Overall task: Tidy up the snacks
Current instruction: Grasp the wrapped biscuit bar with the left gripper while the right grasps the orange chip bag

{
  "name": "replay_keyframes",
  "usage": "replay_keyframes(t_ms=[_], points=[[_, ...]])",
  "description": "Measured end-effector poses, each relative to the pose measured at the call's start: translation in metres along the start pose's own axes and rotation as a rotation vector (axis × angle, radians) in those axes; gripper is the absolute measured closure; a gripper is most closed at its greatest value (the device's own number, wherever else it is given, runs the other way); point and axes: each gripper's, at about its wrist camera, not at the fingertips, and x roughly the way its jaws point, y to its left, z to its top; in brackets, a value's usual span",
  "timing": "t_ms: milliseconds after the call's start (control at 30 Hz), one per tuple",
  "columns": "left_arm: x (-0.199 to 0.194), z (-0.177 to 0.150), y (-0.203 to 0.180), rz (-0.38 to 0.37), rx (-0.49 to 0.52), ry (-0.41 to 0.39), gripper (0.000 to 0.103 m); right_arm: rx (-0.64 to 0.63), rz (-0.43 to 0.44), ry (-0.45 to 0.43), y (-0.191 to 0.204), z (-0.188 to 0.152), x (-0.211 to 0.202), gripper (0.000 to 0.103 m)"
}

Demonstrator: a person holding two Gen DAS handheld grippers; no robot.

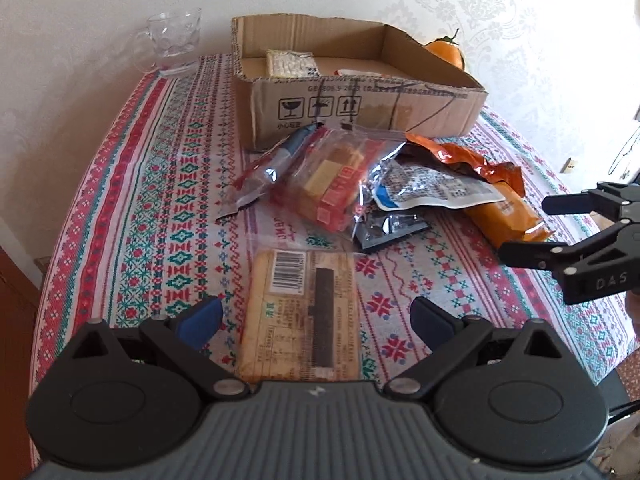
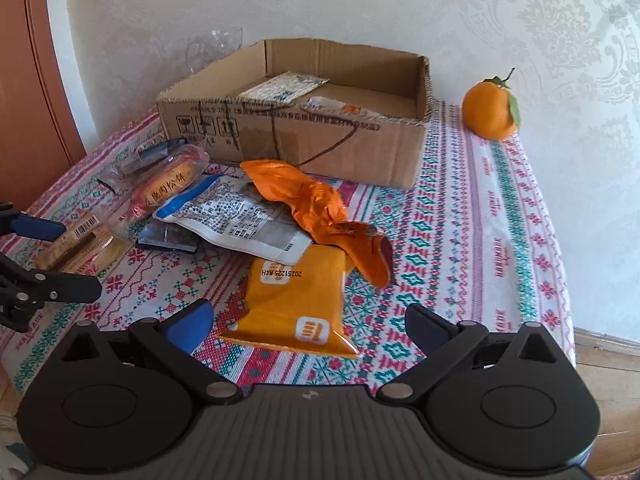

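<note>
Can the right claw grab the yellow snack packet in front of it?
Probably yes. The right claw is open and the yellow packet lies flat on the tablecloth right between its fingers. Only the packet's far end is tucked under the crumpled orange wrapper; the near end is free.

A clear glass mug [image 1: 173, 42] stands at about eleven o'clock on the patterned tablecloth [image 1: 160, 184], close to the pale embossed wall [image 2: 520, 20]. At one o'clock, an orange with a green leaf [image 2: 491, 110] sits near that wall.
</note>
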Motion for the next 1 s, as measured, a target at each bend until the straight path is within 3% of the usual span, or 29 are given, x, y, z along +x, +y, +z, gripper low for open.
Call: replay_keyframes(t_ms=[200, 567, 800, 1000], points=[[0.005, -0.002, -0.003, 0.092, 0.05, 0.007, 0.0, -0.016, 0.004, 0.005, -0.003, -0.003, 0.013, 0.0], [0.001, -0.014, -0.004, 0.106, 0.024, -0.075, 0.0, -0.047, 0.034, -0.062, -0.007, -0.01, 0.012, 0.0], [-0.001, -0.014, -0.004, 0.093, 0.034, -0.071, 0.001, -0.052, 0.04, -0.066, -0.007, -0.008, 0.015, 0.0], [-0.004, -0.012, -0.009, 0.065, 0.063, -0.068, 0.017, -0.051, 0.038, -0.059, -0.005, -0.002, 0.019, 0.0]])
